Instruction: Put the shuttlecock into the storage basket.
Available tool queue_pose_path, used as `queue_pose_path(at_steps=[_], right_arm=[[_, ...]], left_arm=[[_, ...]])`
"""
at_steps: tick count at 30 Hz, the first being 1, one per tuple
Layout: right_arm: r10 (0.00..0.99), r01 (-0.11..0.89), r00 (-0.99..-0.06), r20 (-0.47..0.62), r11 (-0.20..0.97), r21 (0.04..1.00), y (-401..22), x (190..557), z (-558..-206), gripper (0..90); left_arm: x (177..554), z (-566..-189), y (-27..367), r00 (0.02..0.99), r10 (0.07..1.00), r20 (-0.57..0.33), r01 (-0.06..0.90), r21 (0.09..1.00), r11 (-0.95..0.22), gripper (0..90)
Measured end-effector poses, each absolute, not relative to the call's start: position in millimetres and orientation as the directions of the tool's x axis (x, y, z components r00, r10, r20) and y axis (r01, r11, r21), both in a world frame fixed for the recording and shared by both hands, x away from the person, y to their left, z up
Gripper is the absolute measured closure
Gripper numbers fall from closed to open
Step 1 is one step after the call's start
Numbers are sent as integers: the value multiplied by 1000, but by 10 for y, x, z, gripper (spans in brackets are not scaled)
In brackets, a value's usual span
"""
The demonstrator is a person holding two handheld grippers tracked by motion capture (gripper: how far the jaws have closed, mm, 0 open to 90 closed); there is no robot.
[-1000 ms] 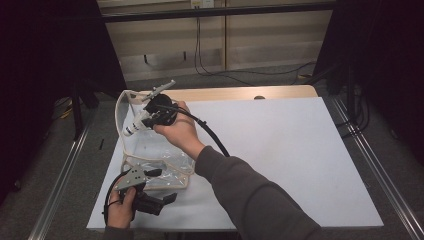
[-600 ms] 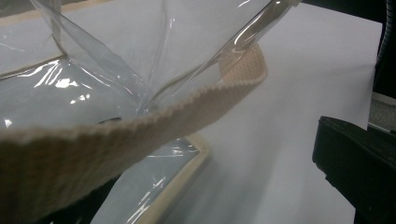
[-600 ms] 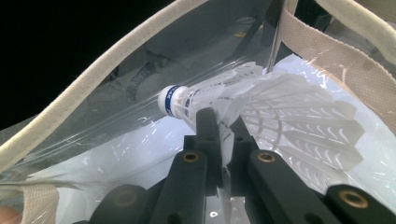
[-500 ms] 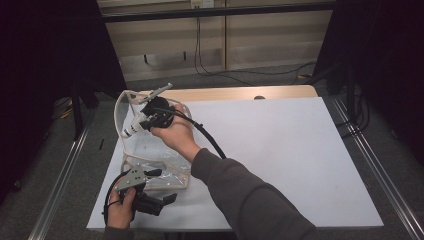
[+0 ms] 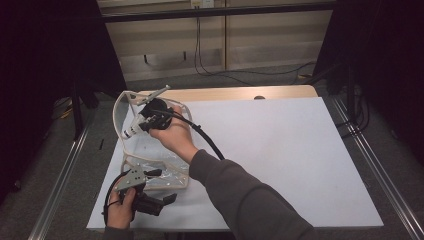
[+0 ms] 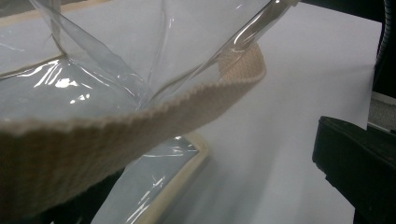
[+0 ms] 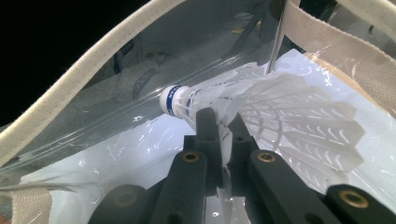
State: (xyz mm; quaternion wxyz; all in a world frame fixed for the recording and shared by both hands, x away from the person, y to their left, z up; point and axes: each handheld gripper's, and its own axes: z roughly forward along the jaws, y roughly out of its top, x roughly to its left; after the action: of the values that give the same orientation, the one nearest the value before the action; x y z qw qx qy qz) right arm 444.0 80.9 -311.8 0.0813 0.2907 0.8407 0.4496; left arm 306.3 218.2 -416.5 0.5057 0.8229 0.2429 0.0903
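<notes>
We see the right tongs [image 7: 218, 122] clamped on the white feathers of a shuttlecock [image 7: 261, 107], which sits inside the mouth of a clear plastic bag [image 5: 155, 162] with cream webbing trim, its blue-banded cork pointing at the bag's transparent wall. The bag stands on the white worktop [image 5: 280, 150], at its left side. The left tongs [image 5: 150, 187] sit at the bag's near edge, its webbing strap [image 6: 140, 126] running across in front of them; we cannot tell whether they grip it.
</notes>
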Motion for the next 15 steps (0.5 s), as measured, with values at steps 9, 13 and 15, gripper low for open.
queue_pose_path(at_steps=[9,13,15], right_arm=[[554,410,-824,119,438,800,844,4436,-3148,874],[550,407,-827,116,442,800,849,4434,-3156,874],[549,406,-828,115,444,799,854,4433,-3160,874]], left_arm=[[3064,-4164,2187,866,490,-97,308,875,-372,30],[3063,-4166,2183,866,491,-99,310,876,-369,30],[3063,-4166,2185,866,491,-98,310,875,-371,30]])
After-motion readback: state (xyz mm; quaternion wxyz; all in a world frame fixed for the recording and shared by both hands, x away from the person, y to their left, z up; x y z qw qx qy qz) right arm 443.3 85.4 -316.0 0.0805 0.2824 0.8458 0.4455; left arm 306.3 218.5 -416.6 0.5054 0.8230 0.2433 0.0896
